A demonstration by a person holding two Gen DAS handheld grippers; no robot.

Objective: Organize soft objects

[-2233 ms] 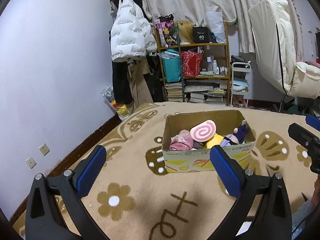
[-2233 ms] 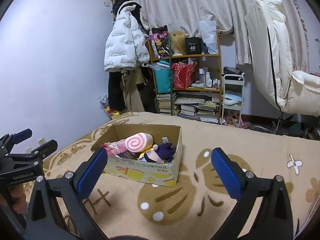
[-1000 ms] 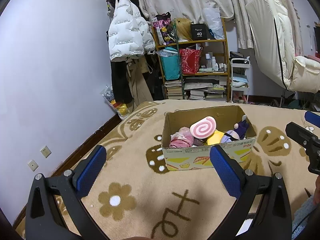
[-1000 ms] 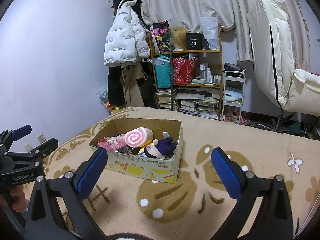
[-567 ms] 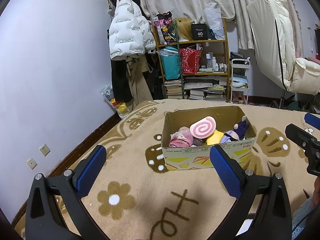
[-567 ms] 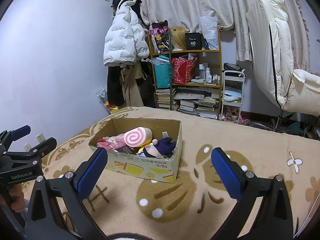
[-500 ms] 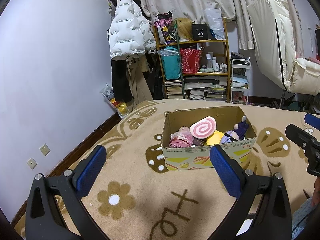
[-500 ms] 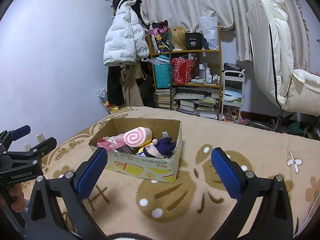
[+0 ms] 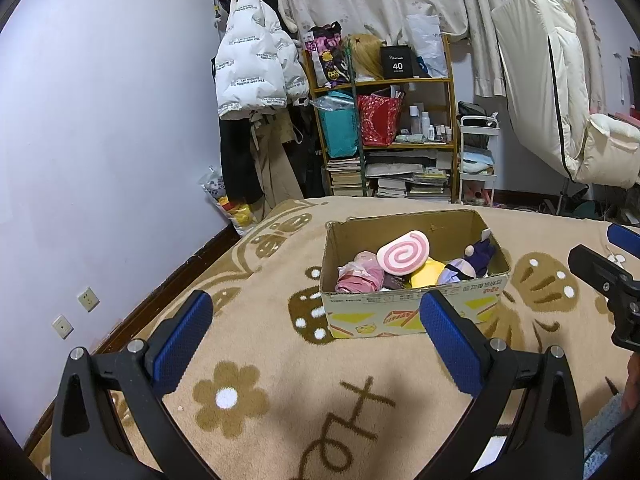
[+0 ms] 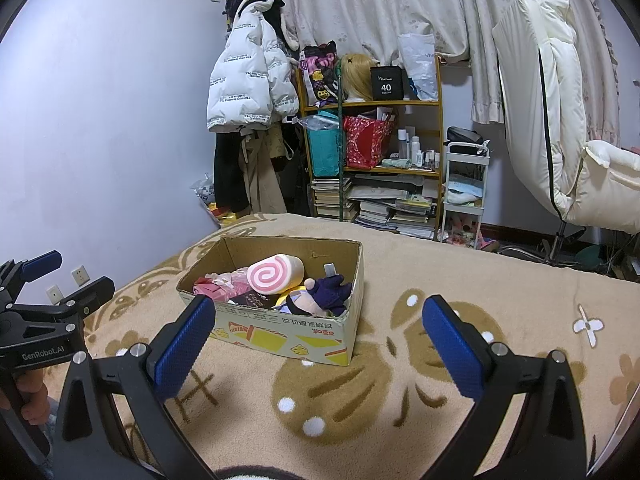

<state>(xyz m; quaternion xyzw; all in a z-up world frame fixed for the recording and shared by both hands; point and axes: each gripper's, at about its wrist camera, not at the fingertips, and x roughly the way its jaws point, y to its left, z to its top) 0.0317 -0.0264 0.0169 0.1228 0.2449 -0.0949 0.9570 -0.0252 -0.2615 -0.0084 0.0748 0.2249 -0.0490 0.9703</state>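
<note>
Your left hand-held gripper (image 9: 314, 330) and right hand-held gripper (image 10: 316, 338) both hang with blue pads spread wide and nothing between them, low over the tan patterned blanket (image 10: 500, 292). In the right wrist view you can read "GenRobot.AI" on the left tool's body. Bare blanket lies open between the pads and the cardboard box (image 10: 288, 330), which sits ahead of both, toward the blanket's far edge, with room on every side. Its printed front carries writing too small to read. Inside lie a pink swirl roll plush (image 10: 274, 274), a purple-haired doll (image 10: 320, 296) and pink cloth (image 9: 358, 276). Beyond, a shelf (image 10: 372, 104) holds a black box marked "40" (image 10: 386, 84).
</note>
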